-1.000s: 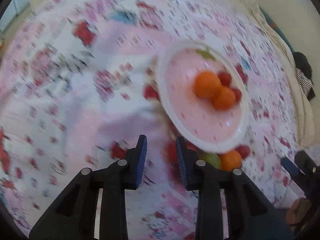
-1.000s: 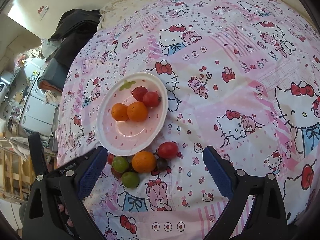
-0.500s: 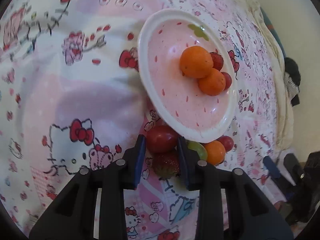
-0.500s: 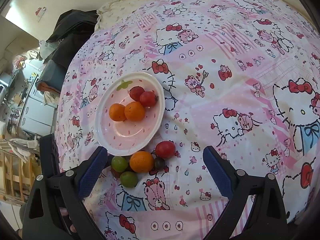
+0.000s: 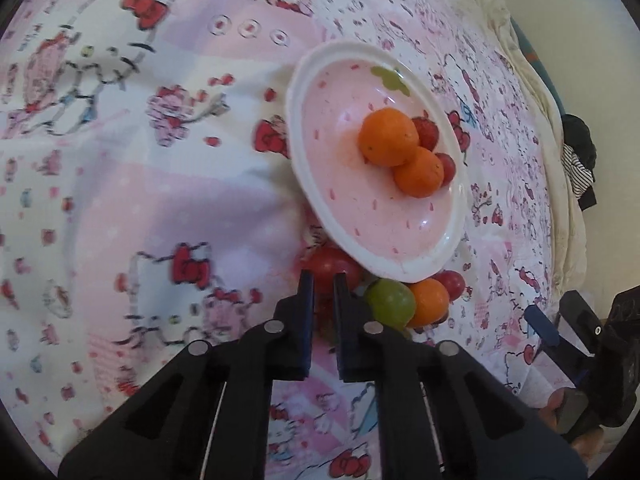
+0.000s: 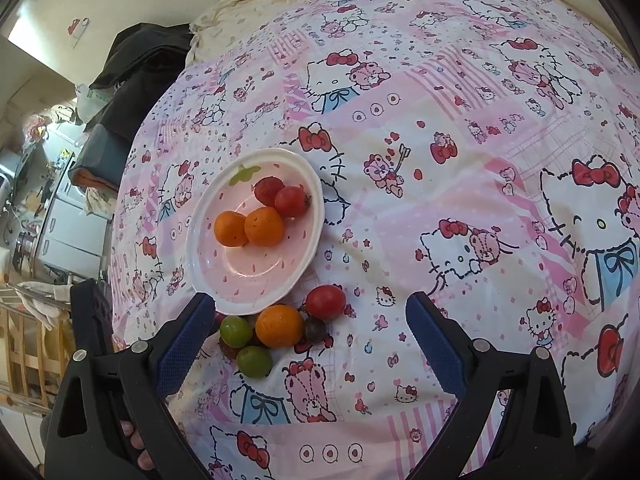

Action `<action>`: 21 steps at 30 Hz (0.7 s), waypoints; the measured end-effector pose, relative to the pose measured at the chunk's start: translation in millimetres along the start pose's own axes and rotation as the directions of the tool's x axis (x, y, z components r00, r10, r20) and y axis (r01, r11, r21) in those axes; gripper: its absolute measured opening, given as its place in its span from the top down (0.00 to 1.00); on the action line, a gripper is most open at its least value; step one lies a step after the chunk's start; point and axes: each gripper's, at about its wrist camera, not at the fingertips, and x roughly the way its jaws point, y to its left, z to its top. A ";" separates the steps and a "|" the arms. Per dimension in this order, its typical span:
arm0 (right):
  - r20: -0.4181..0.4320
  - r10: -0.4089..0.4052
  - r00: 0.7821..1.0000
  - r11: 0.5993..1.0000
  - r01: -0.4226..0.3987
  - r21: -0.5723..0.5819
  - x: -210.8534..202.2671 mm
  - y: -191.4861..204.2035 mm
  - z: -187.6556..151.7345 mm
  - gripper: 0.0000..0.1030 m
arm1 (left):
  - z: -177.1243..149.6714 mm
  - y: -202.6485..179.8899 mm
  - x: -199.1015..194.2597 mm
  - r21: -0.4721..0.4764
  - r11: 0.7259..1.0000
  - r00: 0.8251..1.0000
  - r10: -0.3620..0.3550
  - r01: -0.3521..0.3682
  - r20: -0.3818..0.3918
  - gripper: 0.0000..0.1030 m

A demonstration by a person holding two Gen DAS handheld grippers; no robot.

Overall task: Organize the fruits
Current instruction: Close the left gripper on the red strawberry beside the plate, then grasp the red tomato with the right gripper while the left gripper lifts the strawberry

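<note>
Left gripper (image 5: pixel 323 280) is angled down at the near edge of the pink plate (image 5: pixel 308 184), its two dark pads drawn in to a narrow slot; log-level closure reads as fully together. Through that slot shows something reddish and dark (image 5: pixel 323 312), likely the strawberry from the pile, apparently pinched, though the pads hide most of it and I cannot say for certain the pads bear on it. A red tomato (image 5: pixel 328 264) sits just beyond the tips, partly under the plate rim. Just right of the left gripper lie a green fruit (image 5: pixel 390 304), an orange (image 5: pixel 430 302) and a second small red tomato (image 5: pixel 452 284), all touching in a cluster on the cartoon-cat bedsheet (image 5: pixel 160 200). On the plate: two oranges (image 5: pixel 388 142) touching, with a strawberry and a cherry tomato tucked behind them. Right gripper (image 6: pixel 308 328) hangs above the sheet with its blue-padded jaws spread wide, holding nothing, touching nothing; the loose pile shows between them from this view: two green fruits (image 6: pixel 236 330), an orange, a red tomato (image 6: pixel 325 301), a small dark fruit (image 6: pixel 315 329). The plate (image 6: pixel 200 264) lies just beyond the pile.
</note>
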 end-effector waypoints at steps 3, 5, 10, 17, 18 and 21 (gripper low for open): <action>-0.003 0.003 1.000 1.000 -0.003 -0.010 0.8 3.7 -0.5 0.04 | -0.3 5.4 -5.0 -0.012 1.000 1.000 -0.010 0.010 0.008 0.94; -0.006 0.005 1.000 1.000 -0.005 -0.019 1.4 6.6 -1.3 0.04 | -0.3 5.7 -5.9 -0.013 1.000 1.000 -0.010 0.010 0.012 0.94; -0.008 -0.004 1.000 1.000 0.004 -0.022 1.5 5.6 -2.9 0.04 | -7.2 -8.7 -3.8 0.046 0.999 1.000 0.015 -0.014 -0.005 0.73; -0.014 -0.002 1.000 1.000 0.002 -0.011 2.5 2.6 -1.3 0.04 | -28.6 -30.5 8.2 0.186 0.979 0.996 0.086 -0.080 -0.025 0.58; -0.015 -0.003 1.000 1.000 0.002 -0.015 3.2 3.1 -1.8 0.04 | -29.5 -31.4 10.3 0.201 0.975 0.995 0.100 -0.093 -0.022 0.58; -0.016 -0.011 1.000 1.000 0.010 -0.025 3.6 4.3 -3.1 0.04 | -29.5 -35.1 17.5 0.249 0.964 0.994 0.107 -0.098 -0.020 0.58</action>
